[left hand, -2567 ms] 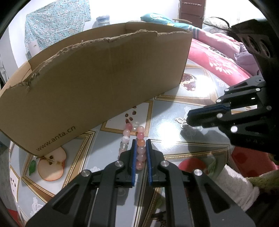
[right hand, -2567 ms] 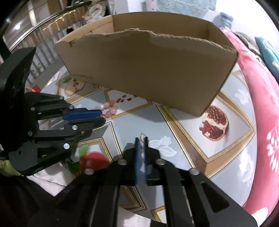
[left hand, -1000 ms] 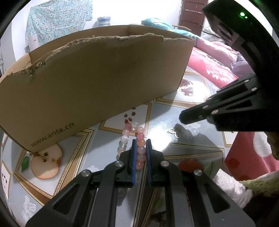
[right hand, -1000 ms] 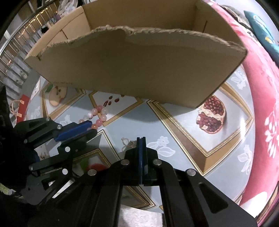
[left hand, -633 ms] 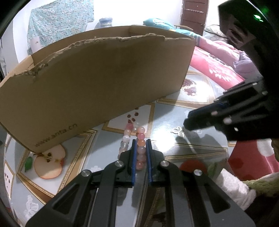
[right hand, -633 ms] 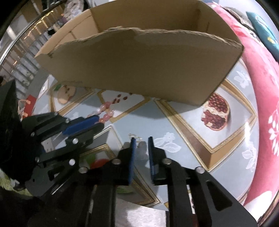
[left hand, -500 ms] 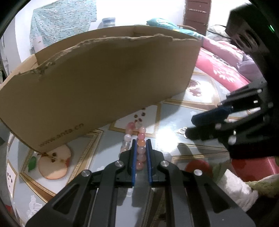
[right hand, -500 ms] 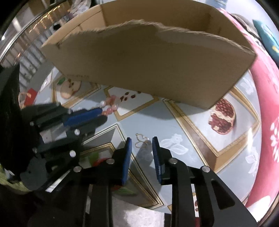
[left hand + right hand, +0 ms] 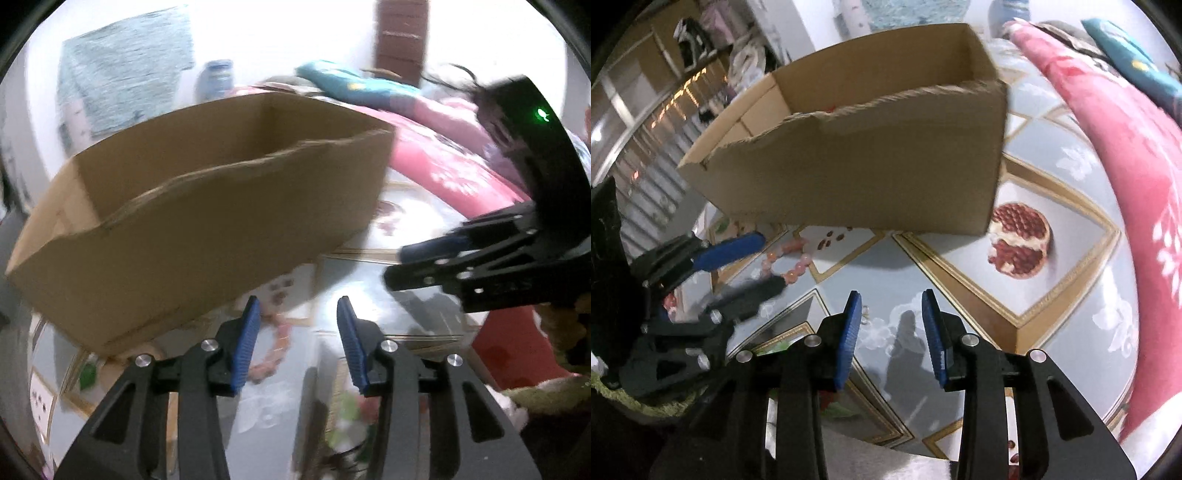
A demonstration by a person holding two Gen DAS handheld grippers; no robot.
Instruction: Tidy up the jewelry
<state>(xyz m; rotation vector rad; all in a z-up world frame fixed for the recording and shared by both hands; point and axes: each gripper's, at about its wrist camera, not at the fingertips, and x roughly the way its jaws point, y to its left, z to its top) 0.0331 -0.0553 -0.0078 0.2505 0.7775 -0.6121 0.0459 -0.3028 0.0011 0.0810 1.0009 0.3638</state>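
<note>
Both your grippers have just been opening: the left gripper [image 9: 299, 339], which was clamped on the bead bracelet [image 9: 788, 264], now stands with jaws apart and nothing pressed between them; the bracelet lies loose on the tablecloth [image 9: 1071, 314], in front of the cardboard box [image 9: 871, 166]. Your right gripper [image 9: 892, 332] is likewise parted and empty, and the small wire earring [image 9: 865, 316] sits just beside its left finger. Judgement: neither piece has reached the box, so both releases leave the sorting undone; re-grasp required
</note>
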